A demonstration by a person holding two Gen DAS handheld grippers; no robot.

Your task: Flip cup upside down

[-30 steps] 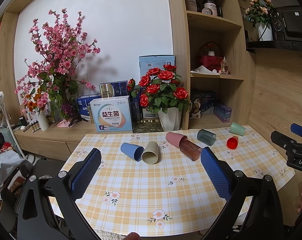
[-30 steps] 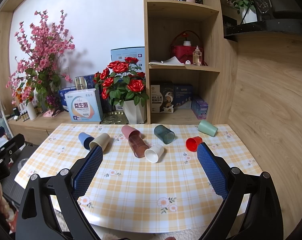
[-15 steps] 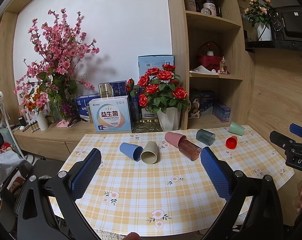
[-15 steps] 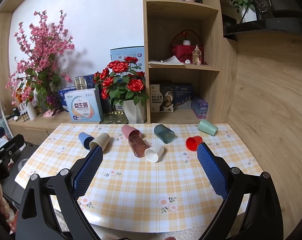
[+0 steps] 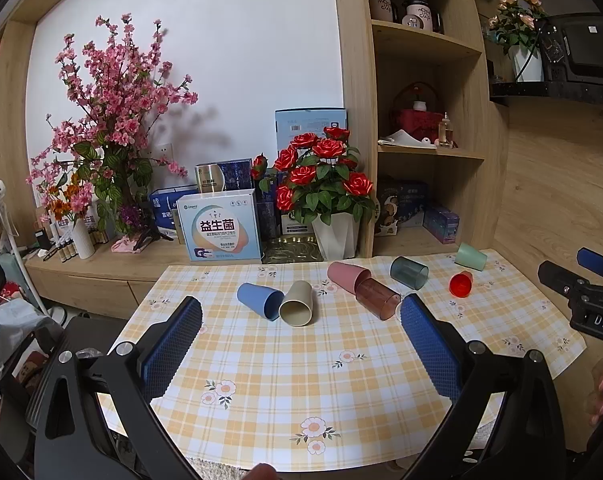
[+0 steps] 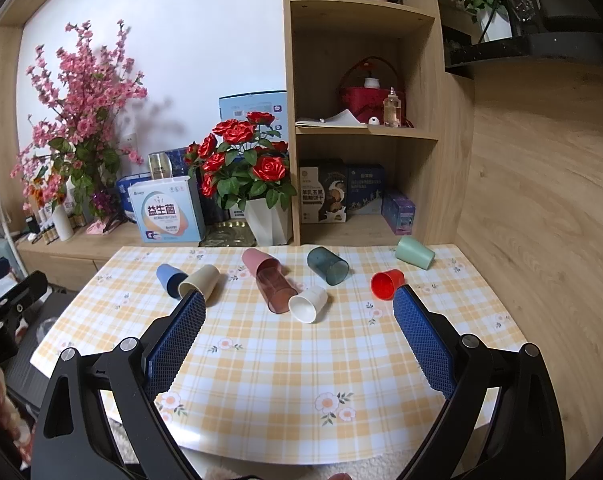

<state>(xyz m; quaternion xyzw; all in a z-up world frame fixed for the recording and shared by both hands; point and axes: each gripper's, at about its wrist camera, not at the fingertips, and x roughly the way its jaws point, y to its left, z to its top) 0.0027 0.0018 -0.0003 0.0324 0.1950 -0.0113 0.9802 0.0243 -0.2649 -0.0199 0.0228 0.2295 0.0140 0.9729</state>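
Note:
Several cups lie on their sides on a yellow checked tablecloth [image 6: 285, 364]: a blue cup [image 6: 169, 278], beige cup [image 6: 199, 282], pink cup [image 6: 255, 260], clear brown cup [image 6: 275, 288], white cup [image 6: 309, 304], dark teal cup [image 6: 327, 266], red cup [image 6: 387, 282] and mint green cup [image 6: 415, 253]. My right gripper [image 6: 299, 312] is open and empty, above the table's front half. My left gripper [image 5: 301, 320] is open and empty, facing the blue cup [image 5: 259, 300] and beige cup [image 5: 297, 308]. The white cup is hidden in the left wrist view.
A white vase of red roses [image 6: 267, 220], boxes [image 6: 167, 216] and pink blossoms [image 6: 81, 120] stand on a low cabinet behind the table. A wooden shelf unit [image 6: 365, 128] rises at the back right. A wood wall [image 6: 541, 200] bounds the right side.
The left wrist view has shifted slightly, so the table sits a little farther off. The right gripper and the cups have not visibly moved.

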